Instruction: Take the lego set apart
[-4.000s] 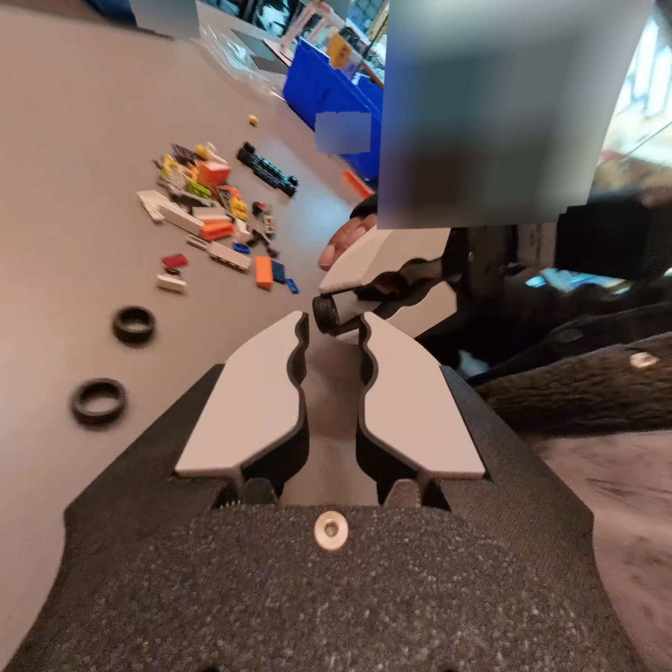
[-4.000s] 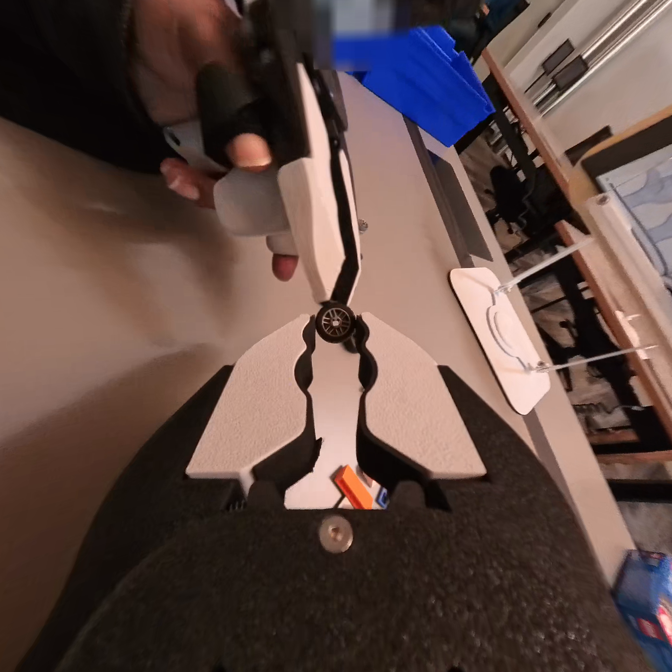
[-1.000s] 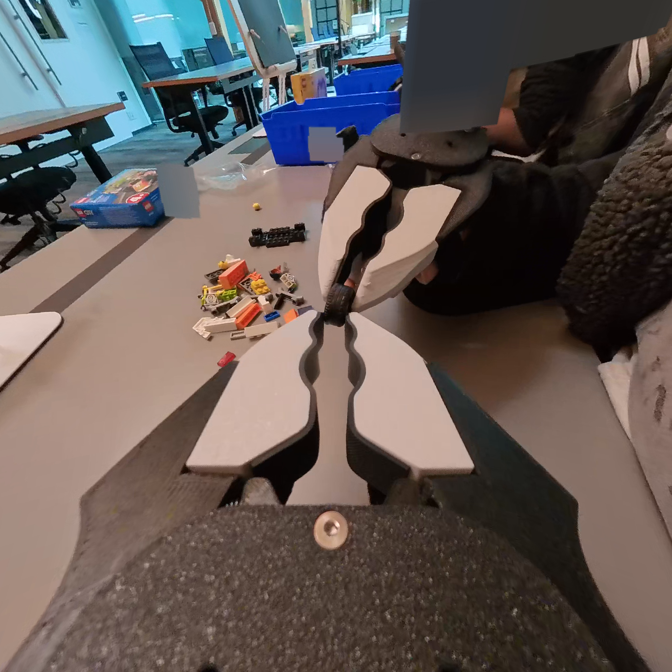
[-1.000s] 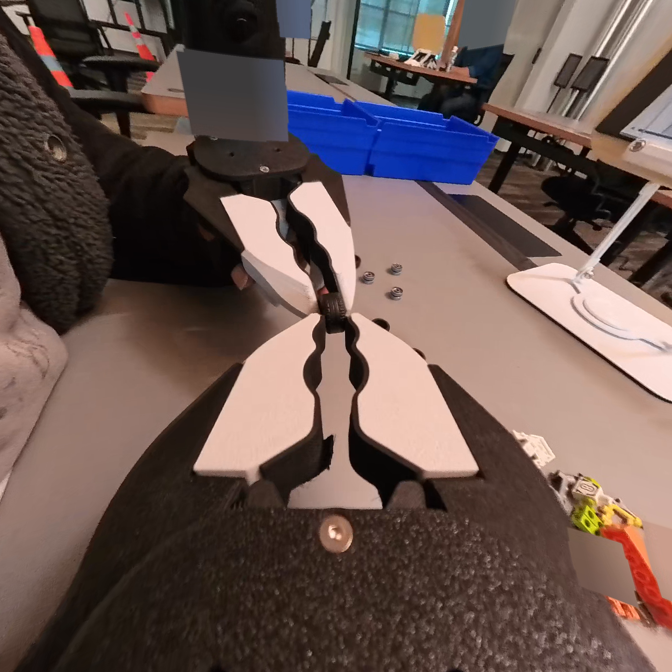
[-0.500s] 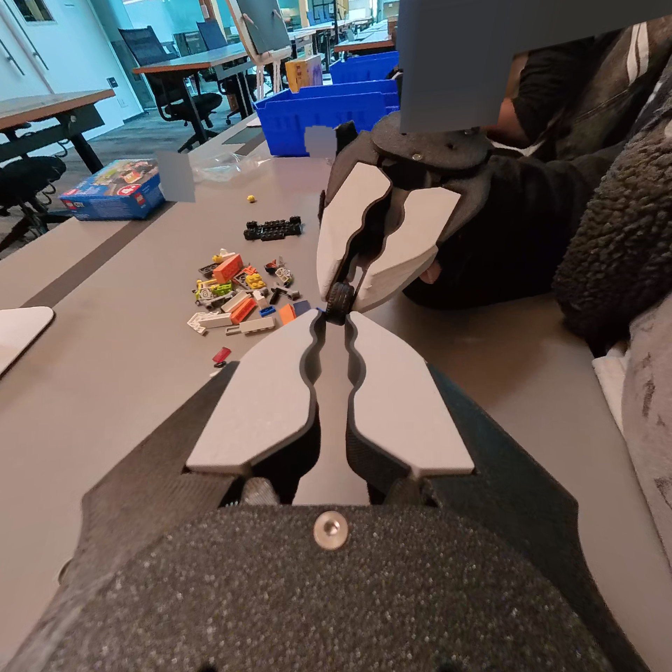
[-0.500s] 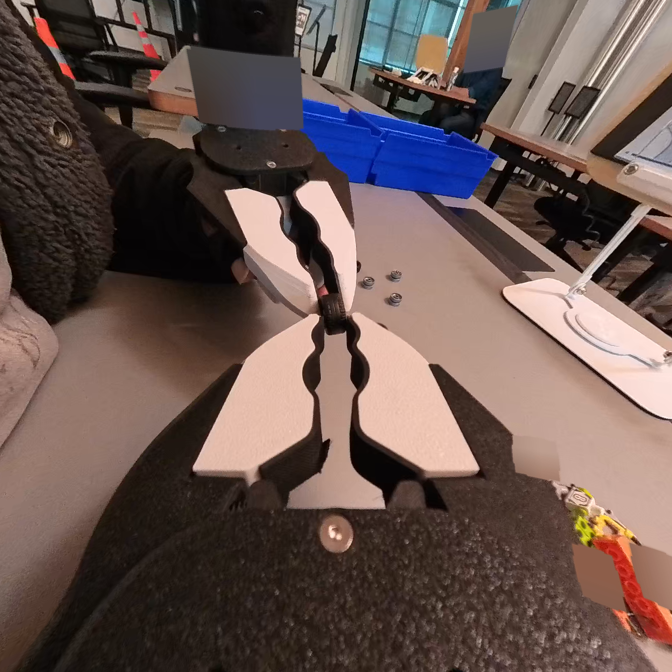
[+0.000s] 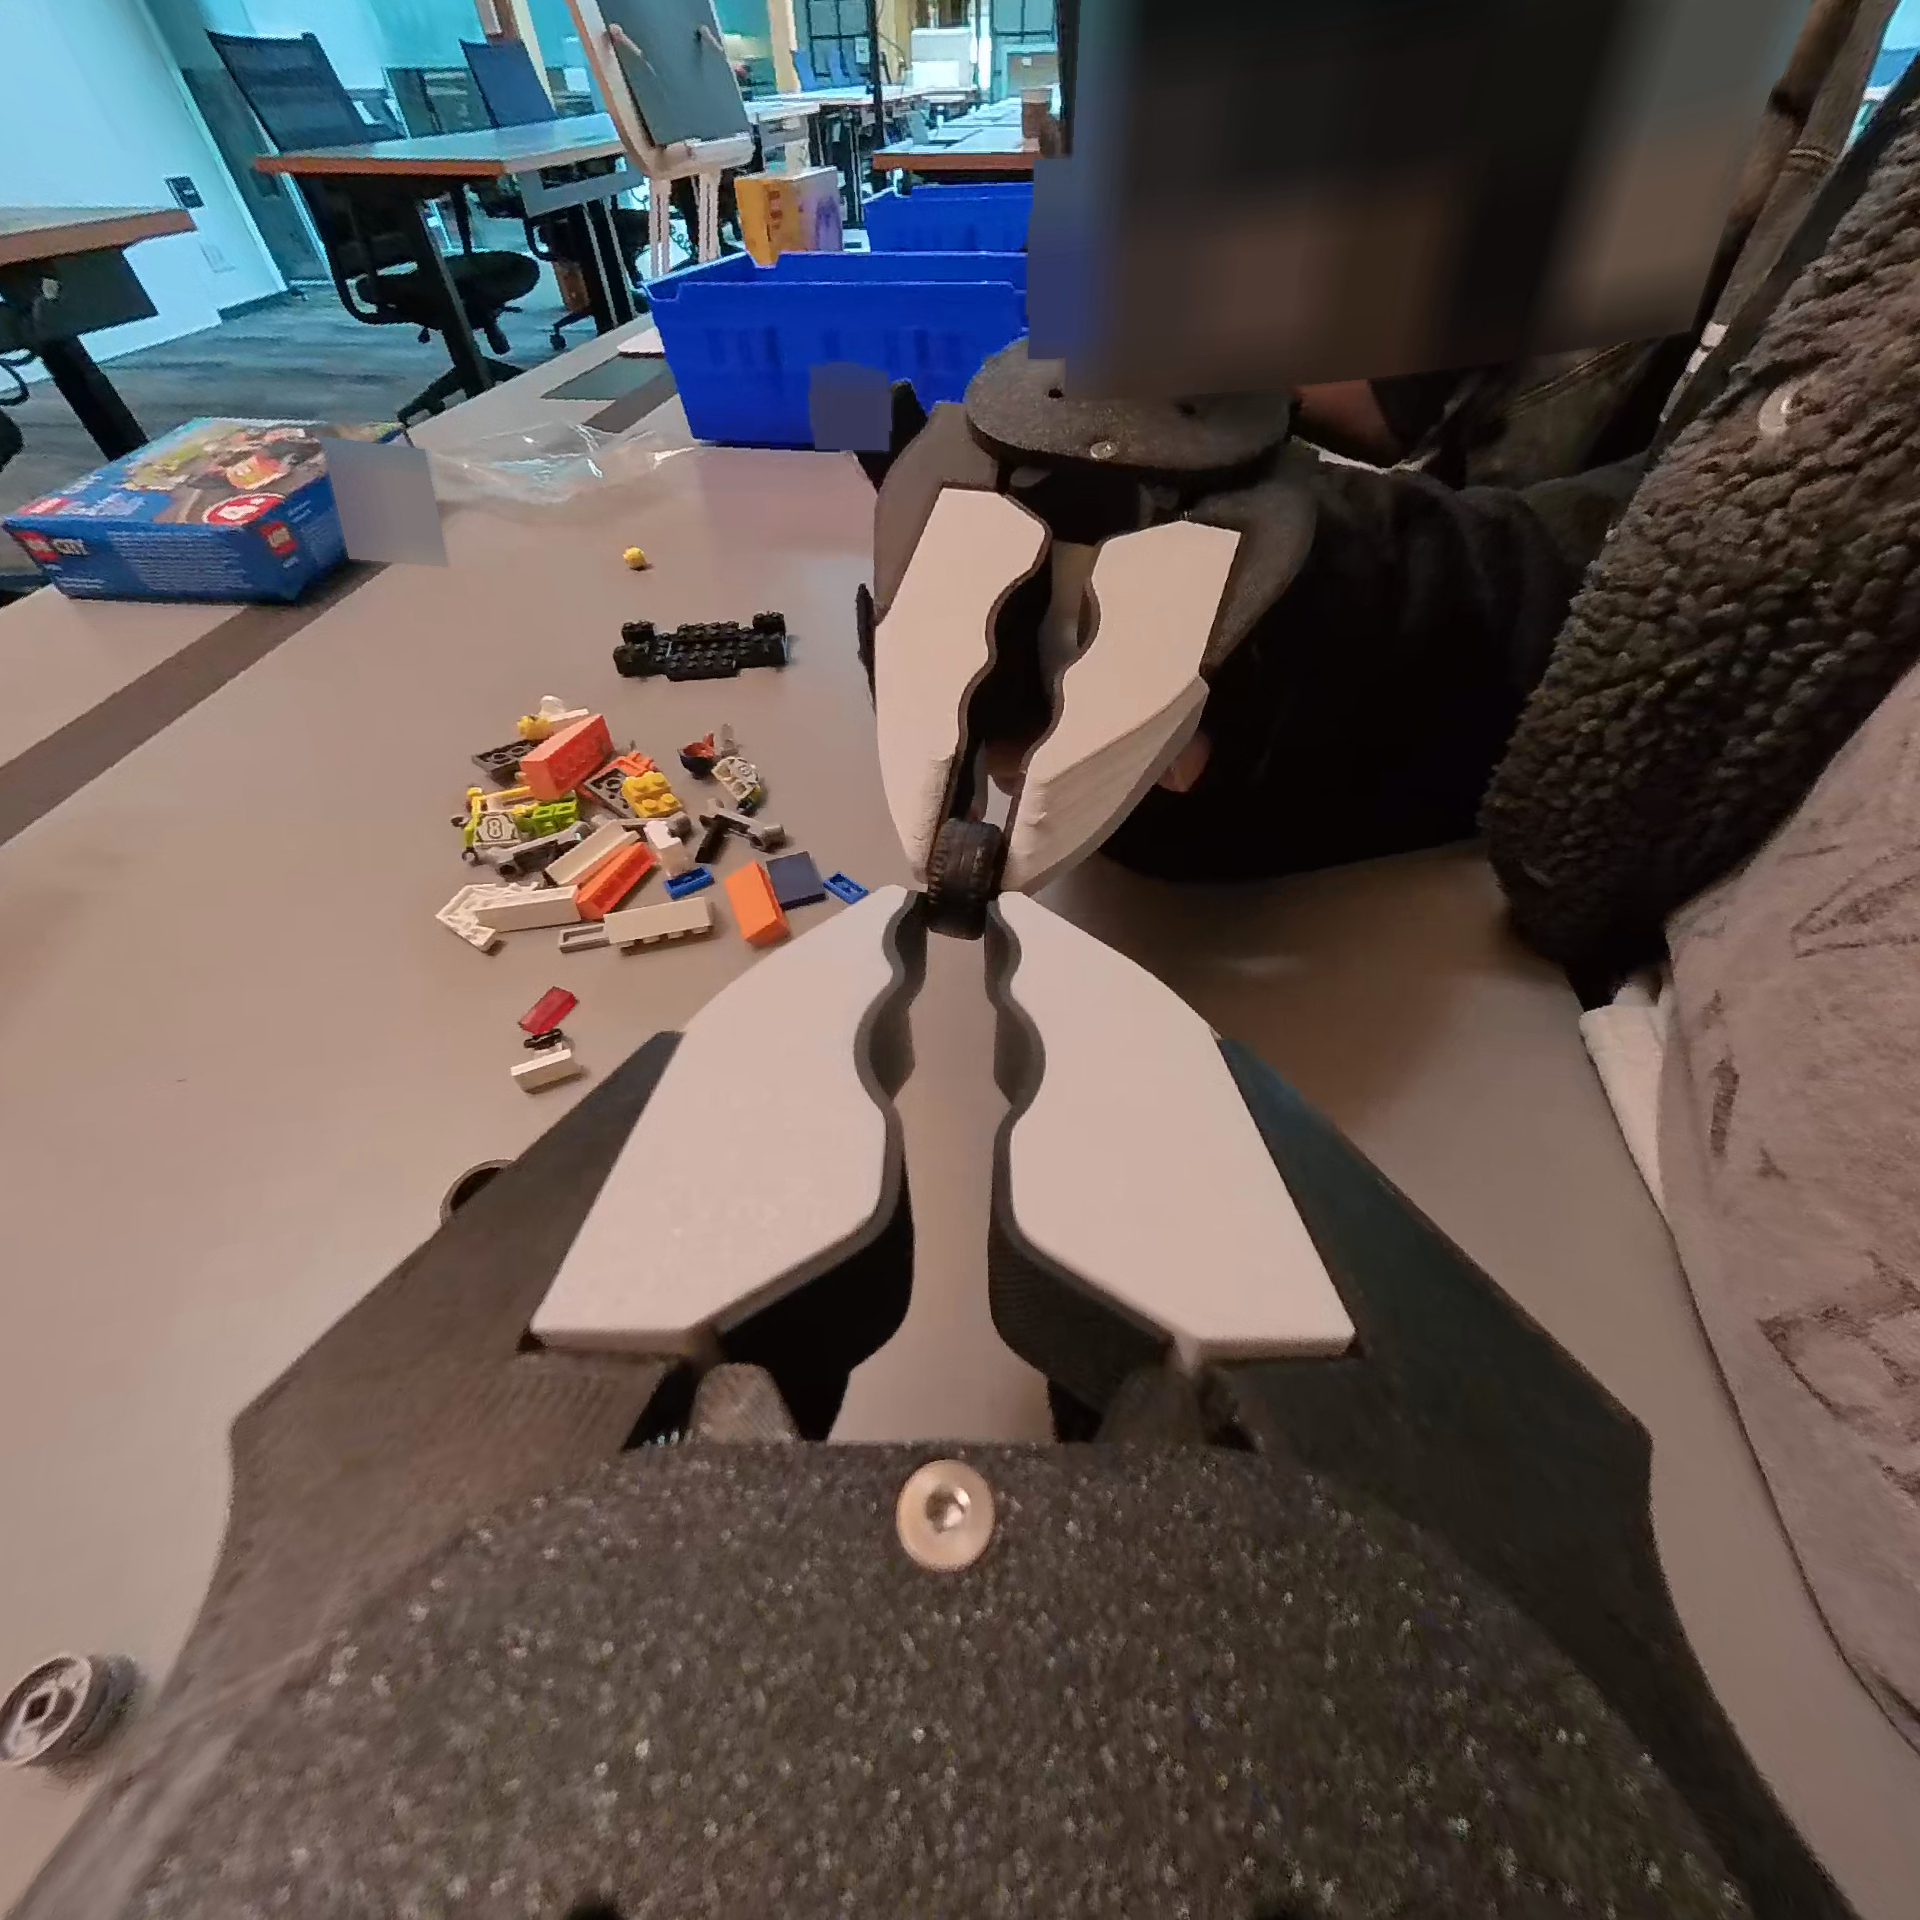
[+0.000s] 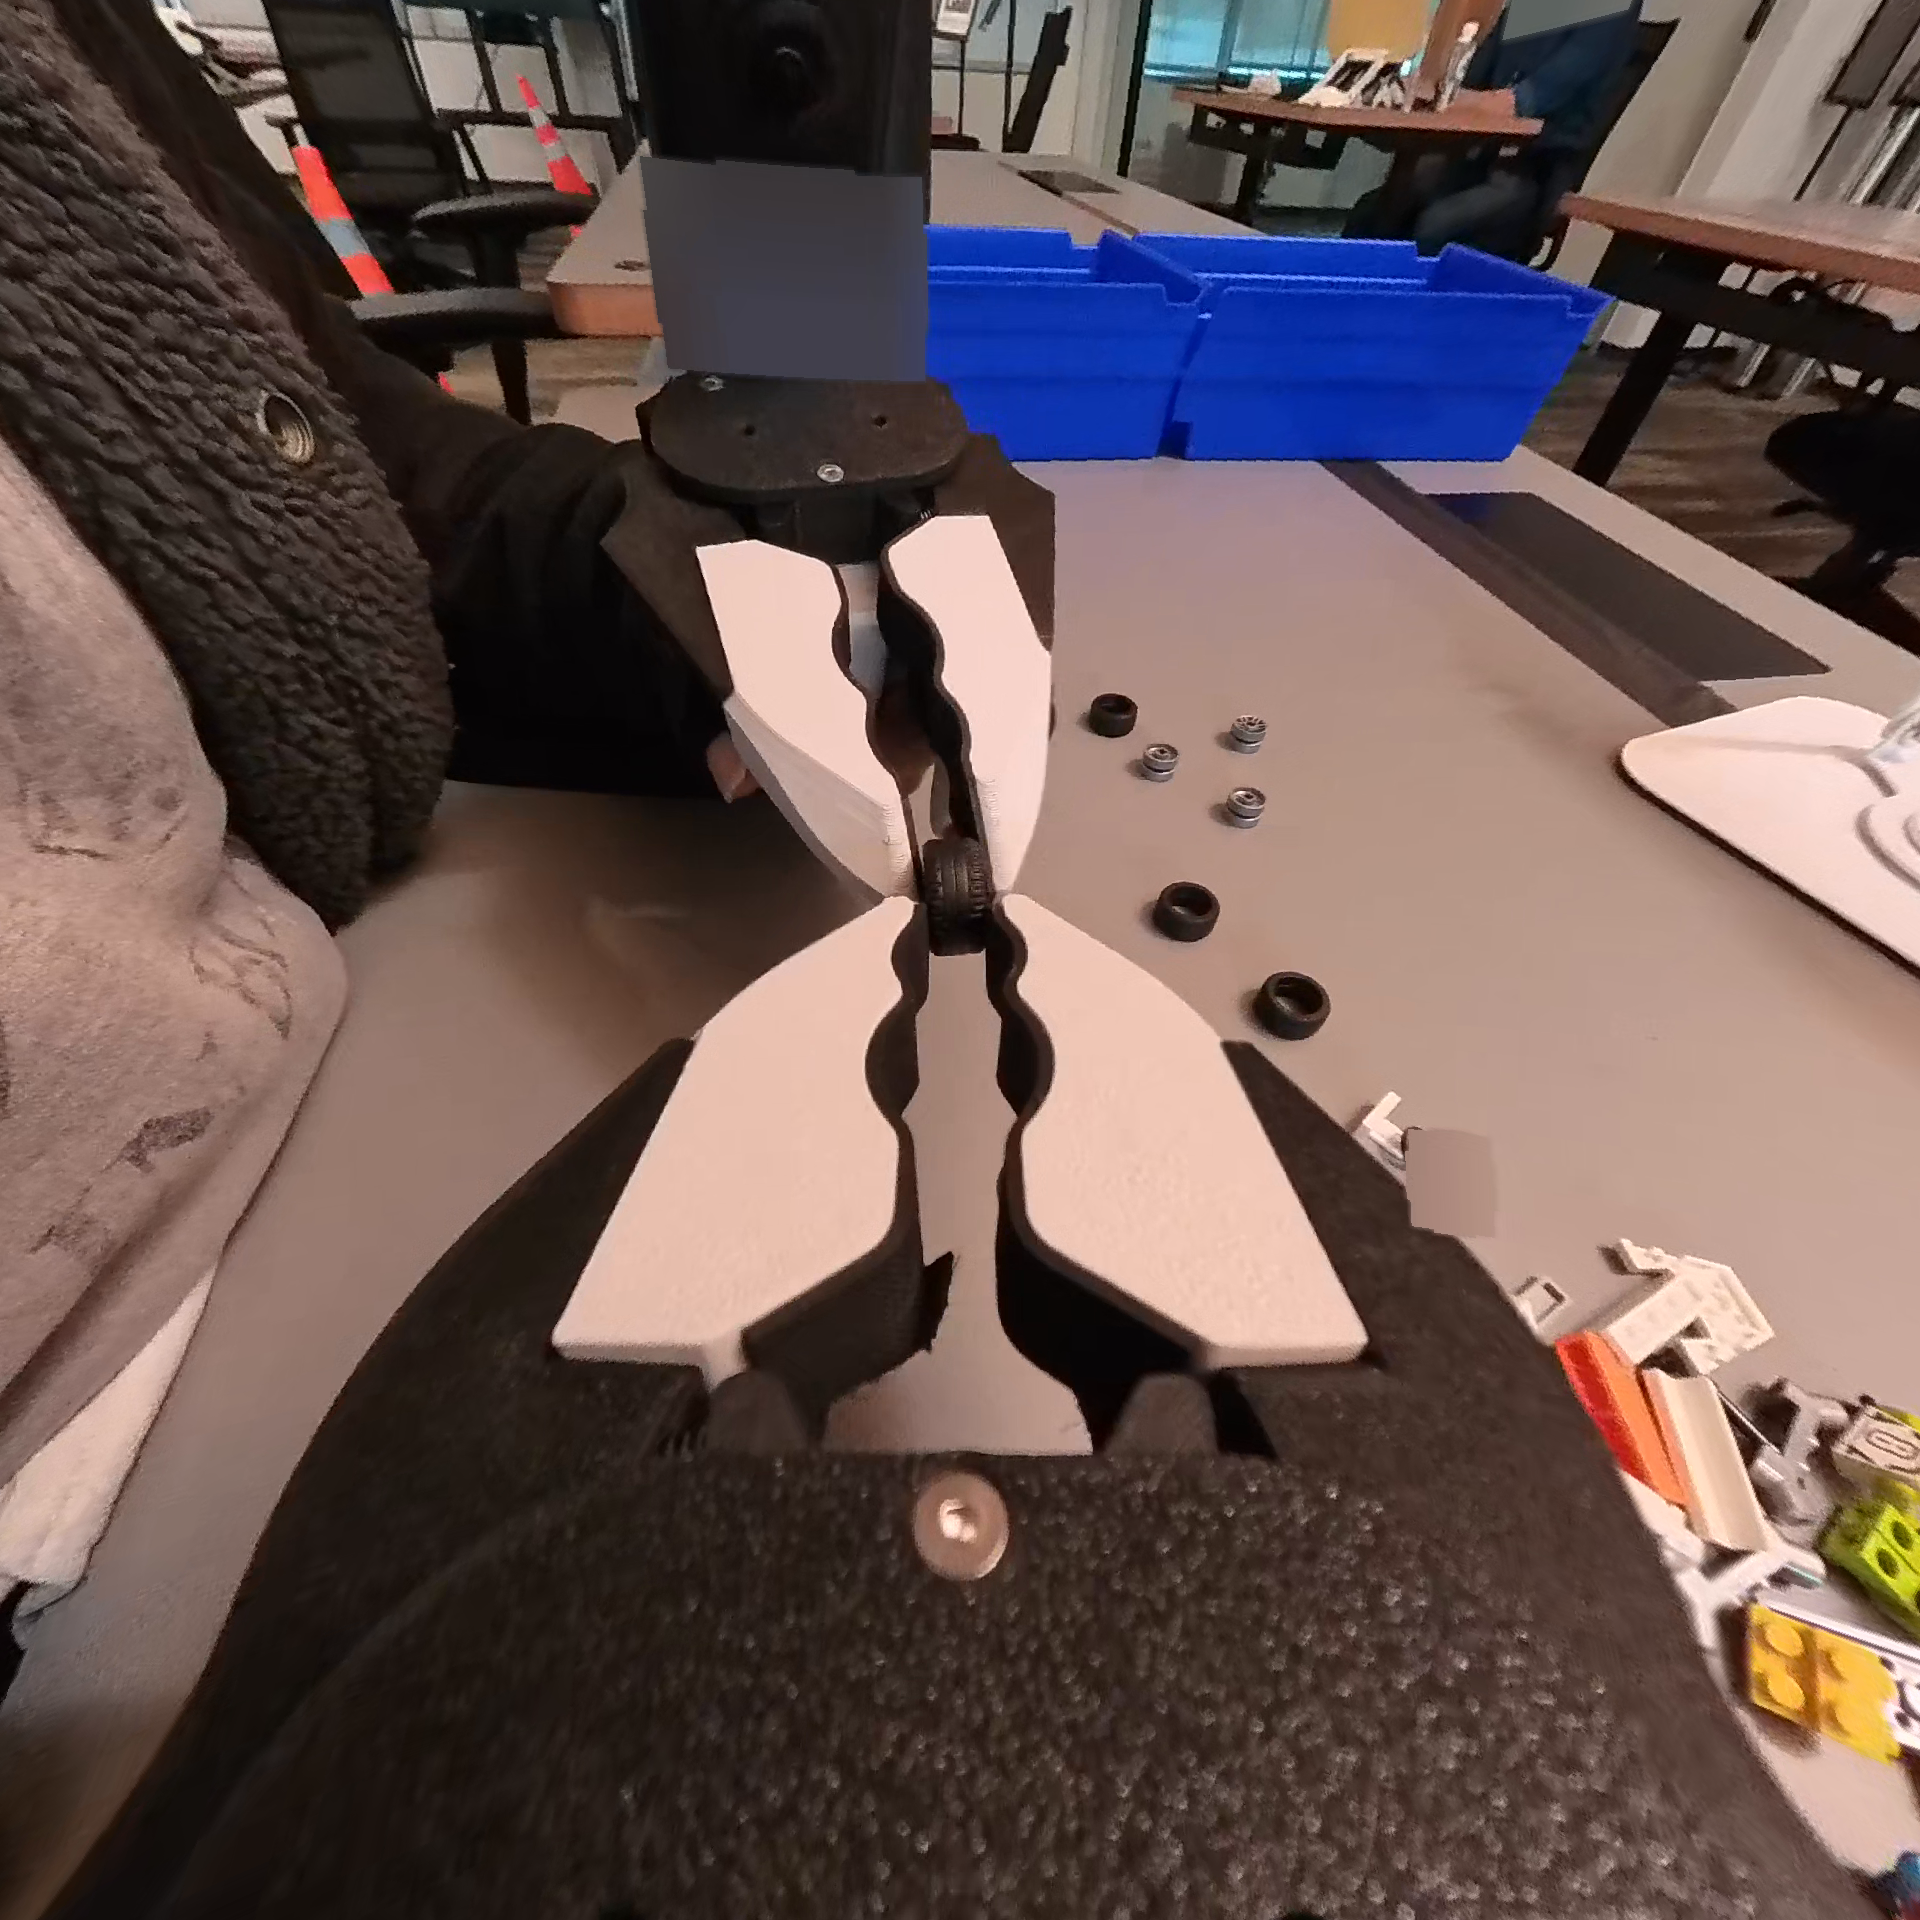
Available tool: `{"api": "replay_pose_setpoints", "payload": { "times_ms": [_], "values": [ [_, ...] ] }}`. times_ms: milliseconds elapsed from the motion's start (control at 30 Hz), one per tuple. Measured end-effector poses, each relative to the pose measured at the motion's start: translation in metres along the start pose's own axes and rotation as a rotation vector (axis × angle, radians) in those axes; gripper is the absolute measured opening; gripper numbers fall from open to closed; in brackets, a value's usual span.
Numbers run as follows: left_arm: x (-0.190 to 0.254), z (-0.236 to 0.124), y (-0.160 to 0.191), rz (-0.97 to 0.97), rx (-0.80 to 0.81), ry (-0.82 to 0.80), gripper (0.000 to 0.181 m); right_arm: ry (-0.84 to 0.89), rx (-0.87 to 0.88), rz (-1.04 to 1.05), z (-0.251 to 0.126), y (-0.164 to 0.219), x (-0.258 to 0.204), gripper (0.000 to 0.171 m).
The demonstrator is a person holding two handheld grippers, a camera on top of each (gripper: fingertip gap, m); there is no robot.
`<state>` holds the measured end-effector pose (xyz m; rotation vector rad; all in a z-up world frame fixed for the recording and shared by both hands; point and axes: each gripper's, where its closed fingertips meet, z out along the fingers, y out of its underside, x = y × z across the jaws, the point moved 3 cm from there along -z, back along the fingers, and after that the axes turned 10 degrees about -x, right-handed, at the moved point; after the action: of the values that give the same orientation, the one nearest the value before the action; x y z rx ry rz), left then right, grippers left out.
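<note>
Grey and smooth, the big office table [image 7: 239, 914] holds a lot of little toy parts, and blue plastic bins [image 8: 1247, 343] stand at its far end with desks and chairs behind.

Right in the middle, lifted up off the table, is one small black rubber toy wheel [image 7: 964, 864]. Both claws meet at it, tip to tip. The left gripper [image 7: 948, 925] comes at the wheel from one side, with its two pale grey fingers [image 7: 748, 1132] pulled narrow and pinching the near part of the wheel. The right gripper [image 8: 956, 935] comes from the other side, and its white fingers [image 8: 1174, 1174] are pulled in narrow on the same wheel [image 8: 956, 896]. So the wheel sits between the two claws, touching both, and neither claw is nearer than the other.

The wheel stands on its edge, with its tread showing to both cameras. Its axle line runs sideways in both views, across the line between the claws. I think the black tyre and the hub inside it must be pulled apart. I cannot see which claw has the tyre and which has the hub.

On the table lie three loose black tyres [image 8: 1185, 911] and three little grey hubs [image 8: 1244, 805], so this looks like the last wheel. A pile of loose coloured bricks [image 7: 613, 831] and a black toy car base [image 7: 702, 646] lie well apart from the claws.
</note>
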<state>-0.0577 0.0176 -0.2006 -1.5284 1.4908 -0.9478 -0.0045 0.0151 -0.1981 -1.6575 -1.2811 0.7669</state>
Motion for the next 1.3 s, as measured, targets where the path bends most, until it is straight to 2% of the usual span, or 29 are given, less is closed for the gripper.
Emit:
{"api": "replay_pose_setpoints", "payload": {
  "times_ms": [333, 600, 967, 1300],
  "values": [
    [-0.003, 0.001, -0.007, 0.009, 0.023, -0.113, 0.011, 0.081, 0.033, -0.03, -0.005, -0.005, 0.005, 0.011],
    [-0.004, 0.004, -0.012, 0.092, 0.017, -0.317, 0.01, 0.147, 0.015, -0.024, -0.01, -0.007, 0.01, 0.01],
    [-0.011, 0.006, -0.012, 0.101, -0.001, -0.491, 0.01, 0.274, -0.002, -0.021, -0.008, -0.008, 0.016, 0.009],
    [-0.026, 0.014, -0.006, 0.015, -0.052, -0.608, 0.01, 0.458, 0.012, 0.224, -0.001, 0.0, 0.03, 0.007]
  ]
}}
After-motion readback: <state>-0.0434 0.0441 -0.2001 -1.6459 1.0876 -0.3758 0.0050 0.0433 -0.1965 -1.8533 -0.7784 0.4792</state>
